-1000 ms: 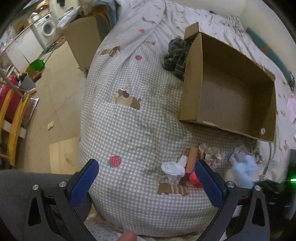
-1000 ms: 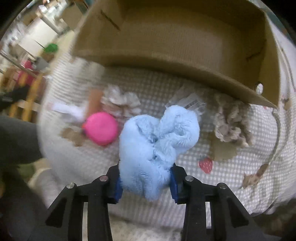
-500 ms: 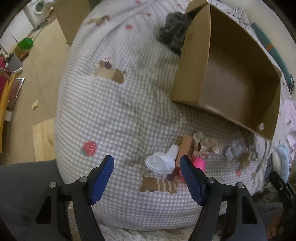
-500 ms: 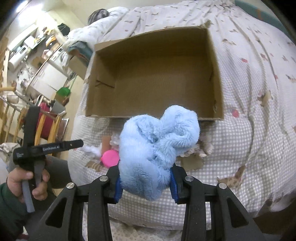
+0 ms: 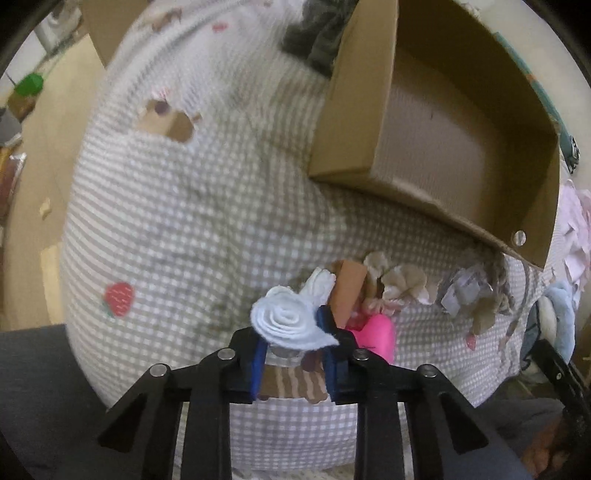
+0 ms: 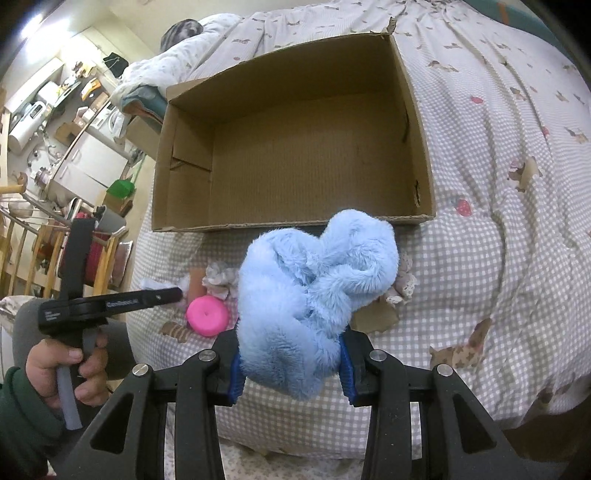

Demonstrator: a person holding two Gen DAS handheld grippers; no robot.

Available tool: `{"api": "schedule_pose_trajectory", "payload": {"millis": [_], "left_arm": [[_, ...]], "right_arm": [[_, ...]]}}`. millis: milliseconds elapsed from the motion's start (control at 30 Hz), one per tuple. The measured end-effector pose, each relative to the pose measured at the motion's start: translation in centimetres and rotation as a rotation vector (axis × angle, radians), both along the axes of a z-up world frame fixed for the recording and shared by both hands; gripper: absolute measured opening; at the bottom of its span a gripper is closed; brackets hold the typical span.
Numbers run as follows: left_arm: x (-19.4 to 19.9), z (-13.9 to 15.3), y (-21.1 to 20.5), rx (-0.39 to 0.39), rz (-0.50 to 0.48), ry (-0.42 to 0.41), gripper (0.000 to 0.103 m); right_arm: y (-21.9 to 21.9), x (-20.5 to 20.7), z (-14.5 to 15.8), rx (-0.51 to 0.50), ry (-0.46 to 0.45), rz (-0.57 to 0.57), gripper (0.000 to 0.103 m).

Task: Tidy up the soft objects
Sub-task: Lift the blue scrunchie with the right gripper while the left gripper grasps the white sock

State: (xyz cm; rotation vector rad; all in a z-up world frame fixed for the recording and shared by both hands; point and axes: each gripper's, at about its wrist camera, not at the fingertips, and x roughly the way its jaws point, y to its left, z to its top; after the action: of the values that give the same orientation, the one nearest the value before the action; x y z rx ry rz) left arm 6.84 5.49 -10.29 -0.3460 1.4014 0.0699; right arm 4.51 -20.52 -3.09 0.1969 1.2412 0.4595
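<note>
cardboard box (image 6: 295,147) open and bare inside, soft items (image 5: 399,284) crowding its near wall

A bed (image 6: 498,155) covered in a grey-and-white checked quilt printed with strawberries and small dogs fills most of the room. To the left of the bed lies a pale wooden floor (image 5: 48,122) with a green dustpan (image 6: 120,188) on it, and beyond that stand white cabinets (image 6: 88,166) and a cluttered counter (image 6: 55,99) under bright light. Nearer, at the left of the bed, stands a yellow wooden railing (image 6: 37,254) with something red behind it, while a pale wall (image 6: 110,18) rises past the head of the bed.
</note>
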Motion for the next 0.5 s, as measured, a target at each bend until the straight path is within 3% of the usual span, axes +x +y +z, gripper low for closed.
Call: {"api": "schedule_pose_trajectory", "payload": {"millis": [167,500], "left_arm": [[-0.7,1.4,1.0,0.132,0.028,-0.048,0.022],[-1.9,3.7,0.8,0.196,0.048,-0.118,0.022]], "right_arm": [[0.2,0.0,0.0,-0.011,-0.005,0.008,0.042],[0.5,0.1,-0.1,-0.037,-0.020,0.011,0.042]]}}
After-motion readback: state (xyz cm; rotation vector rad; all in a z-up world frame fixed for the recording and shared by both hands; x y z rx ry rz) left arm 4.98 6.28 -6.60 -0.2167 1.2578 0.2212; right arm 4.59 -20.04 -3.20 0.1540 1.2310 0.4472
